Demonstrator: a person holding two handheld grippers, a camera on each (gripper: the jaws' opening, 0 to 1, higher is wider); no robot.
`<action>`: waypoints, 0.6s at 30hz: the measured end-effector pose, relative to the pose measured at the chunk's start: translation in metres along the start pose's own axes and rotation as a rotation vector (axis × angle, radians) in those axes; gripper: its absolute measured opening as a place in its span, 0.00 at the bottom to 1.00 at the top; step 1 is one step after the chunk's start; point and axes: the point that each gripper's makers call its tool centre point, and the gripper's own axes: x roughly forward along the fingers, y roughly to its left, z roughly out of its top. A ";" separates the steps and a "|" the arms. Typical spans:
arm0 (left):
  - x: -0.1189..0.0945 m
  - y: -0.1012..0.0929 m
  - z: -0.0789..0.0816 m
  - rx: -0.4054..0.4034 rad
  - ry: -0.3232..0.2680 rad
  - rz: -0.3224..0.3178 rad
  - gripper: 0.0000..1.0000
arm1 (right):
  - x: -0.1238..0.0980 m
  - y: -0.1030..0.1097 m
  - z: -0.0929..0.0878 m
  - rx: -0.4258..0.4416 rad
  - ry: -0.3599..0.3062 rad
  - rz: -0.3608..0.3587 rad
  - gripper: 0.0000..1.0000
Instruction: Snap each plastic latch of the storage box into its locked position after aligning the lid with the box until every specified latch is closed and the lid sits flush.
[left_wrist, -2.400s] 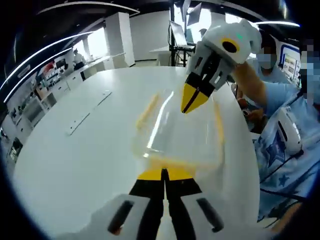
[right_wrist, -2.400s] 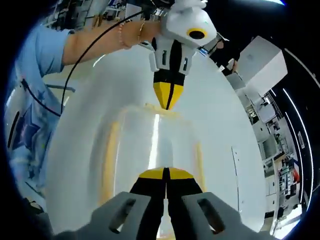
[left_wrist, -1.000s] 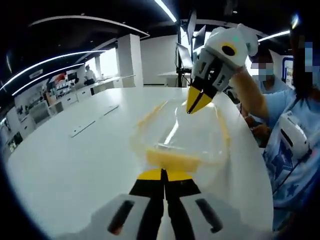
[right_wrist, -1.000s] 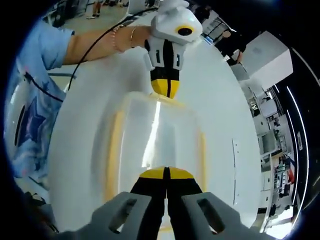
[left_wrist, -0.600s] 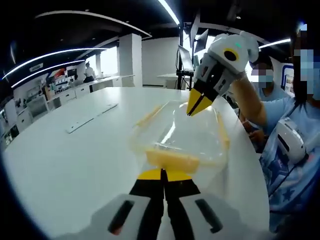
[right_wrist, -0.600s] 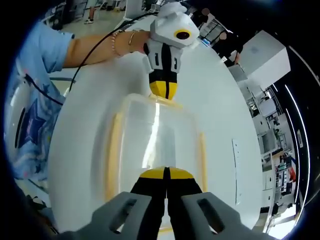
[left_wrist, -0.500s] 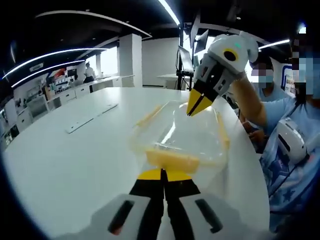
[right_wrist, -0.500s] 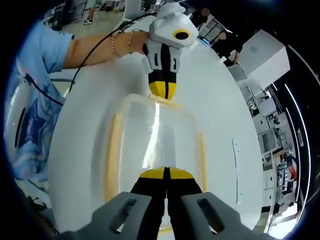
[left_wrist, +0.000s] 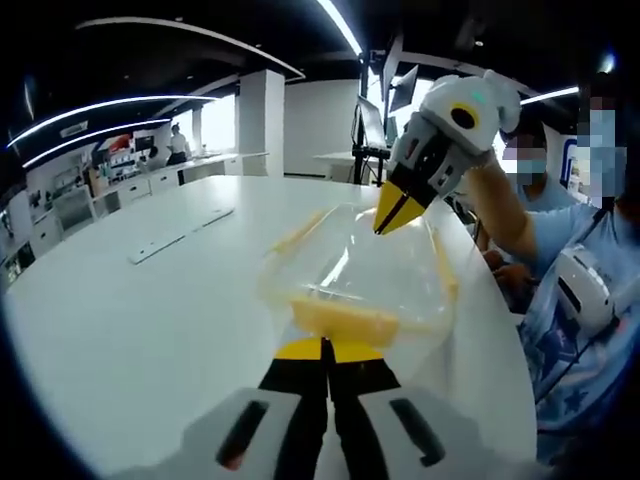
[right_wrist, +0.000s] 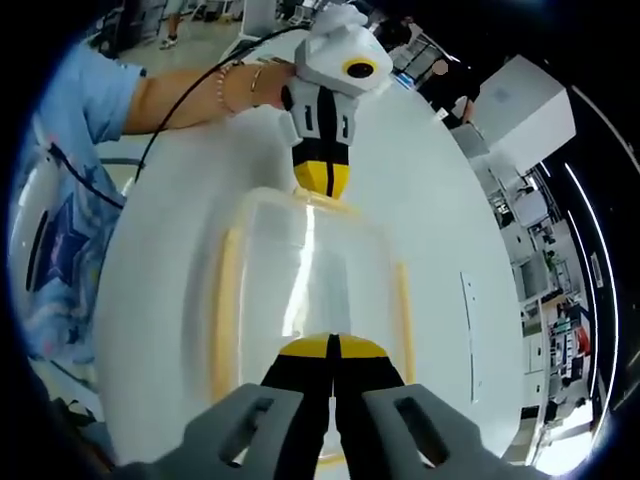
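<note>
The clear storage box (right_wrist: 310, 290) with its lid (left_wrist: 370, 270) is seen on the white worktop (left_wrist: 140, 320), between the 2 tongs. The left tongs (left_wrist: 327, 347) are pressed shut, tips together, against the yellow latch (left_wrist: 345, 320) on the near short end in the left gripper view. The right tongs (right_wrist: 332, 346) are likewise closed on nothing, tips set at the opposite end, and are seen in the left gripper view as the yellow tip over the far rim. 2 yellow latches are made out along the long sides (right_wrist: 225, 300); whether any is snapped home cannot be told.

A slip is judged the main risk: with closed tips pushed on smooth plastic, a tip could skid off a latch, or the light box could be shoved across the worktop if 1 end is pressed harder. A lid left askew would keep a latch from catching.

Both tongs are held angled down toward the box from opposite ends.
</note>
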 end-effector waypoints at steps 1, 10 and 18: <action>0.001 -0.001 -0.001 -0.003 -0.001 0.002 0.00 | 0.000 0.000 0.000 0.000 -0.003 -0.002 0.00; -0.013 0.003 0.006 0.023 -0.006 0.002 0.00 | 0.005 0.002 0.001 0.012 0.000 -0.018 0.00; -0.012 0.008 0.004 -0.016 -0.045 0.021 0.00 | 0.005 0.002 0.005 0.016 0.031 -0.093 0.00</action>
